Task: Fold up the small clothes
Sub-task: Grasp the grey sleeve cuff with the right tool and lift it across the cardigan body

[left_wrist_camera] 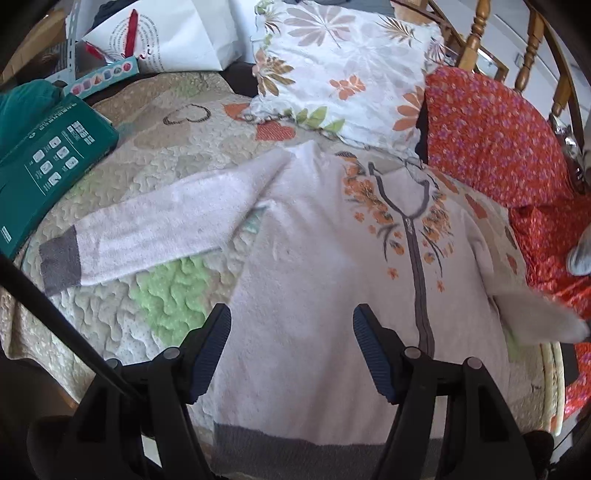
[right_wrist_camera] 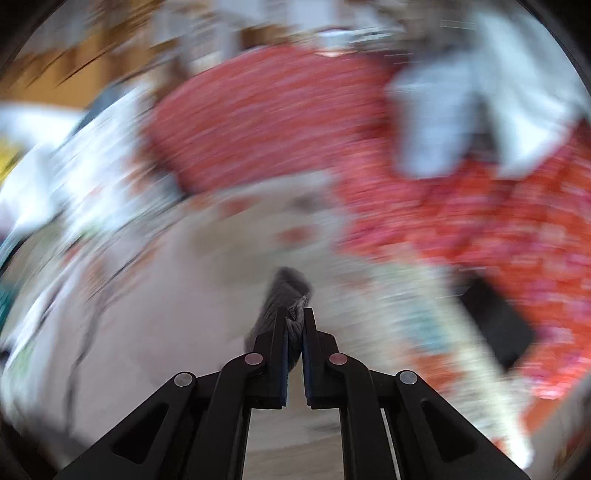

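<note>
A small white fleece jacket [left_wrist_camera: 325,280] with a grey zip, grey hem and orange flower print lies flat on the quilted bed. Its left sleeve [left_wrist_camera: 155,229] with a grey cuff [left_wrist_camera: 59,262] stretches out to the left. Its right sleeve [left_wrist_camera: 535,314] is lifted off the bed and blurred. My left gripper [left_wrist_camera: 291,350] is open above the jacket's lower body. My right gripper [right_wrist_camera: 295,317] is shut on the grey cuff [right_wrist_camera: 286,291] of the right sleeve; that view is heavily motion-blurred.
A floral pillow [left_wrist_camera: 343,74] lies behind the jacket. A red flowered cloth [left_wrist_camera: 495,140] covers the right side. A green box [left_wrist_camera: 48,166] sits at the left. A white paper bag [left_wrist_camera: 177,33] and wooden bed posts [left_wrist_camera: 476,33] stand at the back.
</note>
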{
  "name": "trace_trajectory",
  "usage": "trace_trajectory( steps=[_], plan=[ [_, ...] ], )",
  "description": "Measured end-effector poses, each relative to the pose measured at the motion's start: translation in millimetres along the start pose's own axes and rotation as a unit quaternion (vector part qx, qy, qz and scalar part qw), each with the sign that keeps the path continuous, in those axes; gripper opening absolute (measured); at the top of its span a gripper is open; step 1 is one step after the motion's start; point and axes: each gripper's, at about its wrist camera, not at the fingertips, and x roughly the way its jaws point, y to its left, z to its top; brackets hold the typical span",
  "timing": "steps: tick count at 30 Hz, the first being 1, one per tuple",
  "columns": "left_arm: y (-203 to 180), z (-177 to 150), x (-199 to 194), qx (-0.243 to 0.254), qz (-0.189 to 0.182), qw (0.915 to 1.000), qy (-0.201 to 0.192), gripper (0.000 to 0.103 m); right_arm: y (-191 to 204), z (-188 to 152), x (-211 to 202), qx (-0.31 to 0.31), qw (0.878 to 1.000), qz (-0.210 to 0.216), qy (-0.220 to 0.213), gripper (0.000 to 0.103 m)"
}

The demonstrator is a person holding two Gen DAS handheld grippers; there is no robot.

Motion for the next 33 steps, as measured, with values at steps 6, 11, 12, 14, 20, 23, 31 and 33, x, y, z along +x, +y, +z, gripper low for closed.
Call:
trace_trajectory(
  steps=[6,11,12,14,20,23,31,33],
  plan=[
    [15,22,-4,-0.031,0.008,0.9991,-0.027,0.068,-106,60,-14,0.121,0.988,-0.086,-0.046,0.006],
    [25,47,6,-0.045,0.004,0.9982,-0.04,0.068,-90,93,-19,0.114,0.991,-0.053,-0.044,0.006],
    [28,54,10,-0.049,0.002,0.9979,-0.042,0.068,-73,98,-17,0.105,0.993,-0.042,-0.039,0.006],
    [35,67,17,-0.058,0.002,0.9972,-0.047,0.068,-31,108,-6,0.083,0.996,-0.004,-0.026,0.006],
    [84,92,32,-0.104,0.013,0.9929,-0.057,0.068,146,122,28,0.01,0.989,0.147,0.017,0.006],
    [116,94,30,-0.138,0.035,0.9878,-0.063,0.068,246,103,42,-0.033,0.972,0.228,0.052,0.006],
    [173,103,9,-0.213,0.036,0.9725,-0.086,0.068,491,-1,103,-0.17,0.913,0.334,0.16,0.006],
    [181,104,3,-0.22,0.044,0.9698,-0.094,0.068,527,-30,119,-0.198,0.904,0.333,0.182,0.006]
  ],
)
